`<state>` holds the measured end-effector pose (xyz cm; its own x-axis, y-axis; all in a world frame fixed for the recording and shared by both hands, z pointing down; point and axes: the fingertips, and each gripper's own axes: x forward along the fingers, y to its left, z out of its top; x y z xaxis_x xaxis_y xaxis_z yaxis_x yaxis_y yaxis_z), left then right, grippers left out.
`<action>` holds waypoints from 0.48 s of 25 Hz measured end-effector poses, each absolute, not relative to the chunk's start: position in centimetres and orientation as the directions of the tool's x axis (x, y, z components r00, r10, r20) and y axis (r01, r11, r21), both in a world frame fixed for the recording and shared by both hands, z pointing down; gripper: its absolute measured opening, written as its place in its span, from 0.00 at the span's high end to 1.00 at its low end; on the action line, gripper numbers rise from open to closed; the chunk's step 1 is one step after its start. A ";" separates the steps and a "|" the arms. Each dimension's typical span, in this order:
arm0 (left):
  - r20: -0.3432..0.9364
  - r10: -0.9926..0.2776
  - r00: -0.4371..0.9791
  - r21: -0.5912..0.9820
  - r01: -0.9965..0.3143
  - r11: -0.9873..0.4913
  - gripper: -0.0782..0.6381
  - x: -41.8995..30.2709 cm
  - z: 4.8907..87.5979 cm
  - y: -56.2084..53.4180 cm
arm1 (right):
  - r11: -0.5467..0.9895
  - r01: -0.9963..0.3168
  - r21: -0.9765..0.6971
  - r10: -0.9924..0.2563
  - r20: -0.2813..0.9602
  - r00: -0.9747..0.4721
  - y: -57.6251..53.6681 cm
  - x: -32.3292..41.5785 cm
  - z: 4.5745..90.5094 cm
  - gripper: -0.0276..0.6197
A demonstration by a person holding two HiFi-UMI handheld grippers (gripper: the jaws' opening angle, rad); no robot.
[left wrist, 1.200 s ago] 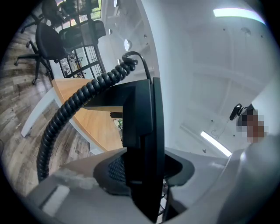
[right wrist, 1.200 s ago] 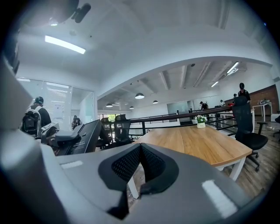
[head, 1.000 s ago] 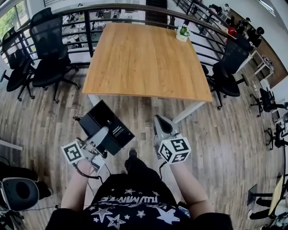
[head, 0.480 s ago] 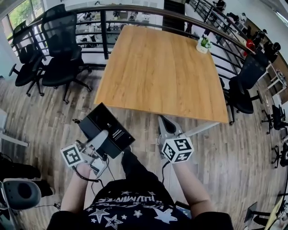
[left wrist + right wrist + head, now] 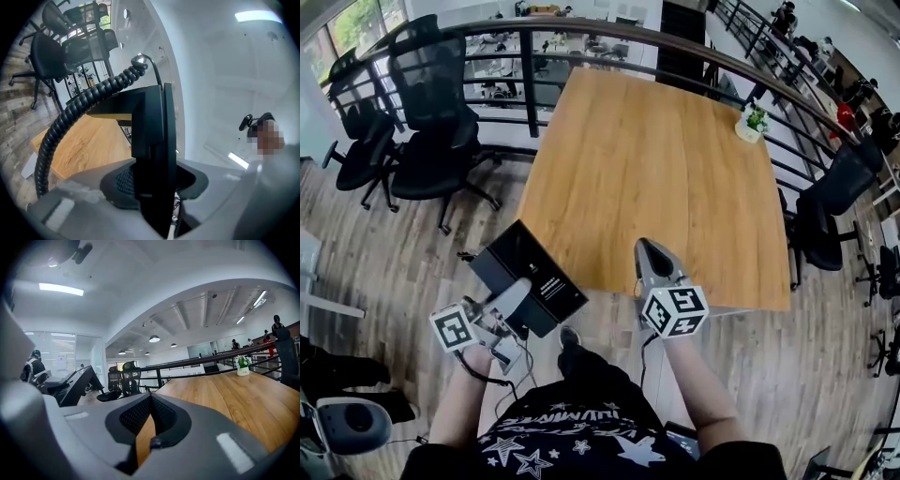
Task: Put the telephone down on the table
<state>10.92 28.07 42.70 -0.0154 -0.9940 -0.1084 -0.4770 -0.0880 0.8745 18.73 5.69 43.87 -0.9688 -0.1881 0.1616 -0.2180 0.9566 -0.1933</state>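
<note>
The telephone (image 5: 511,258) has been brought closer to the table (image 5: 675,169) edge.
Black boxy body, coiled cord (image 5: 70,117), pinched edge-on by left gripper (image 5: 517,292); right gripper (image 5: 652,255) jaws pressed together, empty.

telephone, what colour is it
Black, coiled cord included. The telephone shows best in the head view.

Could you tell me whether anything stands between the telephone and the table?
Nothing visible does: the telephone, held in the left gripper, is by the near edge of the table, and only a potted plant stands at its far right corner.
</note>
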 end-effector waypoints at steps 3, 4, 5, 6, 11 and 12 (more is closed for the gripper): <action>-0.106 -0.994 -0.009 0.869 -0.486 -0.089 0.64 8.5 42.4 25.5 | 0.954 -0.217 -0.207 -0.185 0.162 -0.969 3.2 16.1 44.1 0.96; -0.103 -0.995 -0.006 0.869 -0.488 -0.087 0.64 7.6 42.2 24.6 | 0.953 -0.216 -0.213 -0.183 0.164 -0.969 2.2 15.2 44.2 0.96; -0.100 -0.995 -0.004 0.867 -0.490 -0.086 0.64 6.8 42.0 23.8 | 0.952 -0.216 -0.217 -0.182 0.164 -0.969 1.4 14.3 44.3 0.96; -0.101 -0.995 -0.001 0.865 -0.495 -0.087 0.64 6.0 42.1 23.2 | 0.951 -0.216 -0.220 -0.183 0.162 -0.970 0.8 13.6 44.6 0.96; -0.135 -0.991 0.009 0.869 -0.479 -0.123 0.64 2.6 42.3 21.2 | 0.945 -0.237 -0.227 -0.207 0.148 -0.967 -1.1 11.0 45.4 0.96; -0.132 -0.991 0.013 0.876 -0.467 -0.122 0.64 1.8 41.7 20.4 | 0.940 -0.246 -0.234 -0.213 0.158 -0.964 -1.9 10.4 45.1 0.96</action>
<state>1.84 20.36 41.75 0.0131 -0.9912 -0.1316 -0.4674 -0.1224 0.8755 10.42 -1.91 45.06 -0.9641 -0.2130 0.1582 -0.2463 0.9404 -0.2345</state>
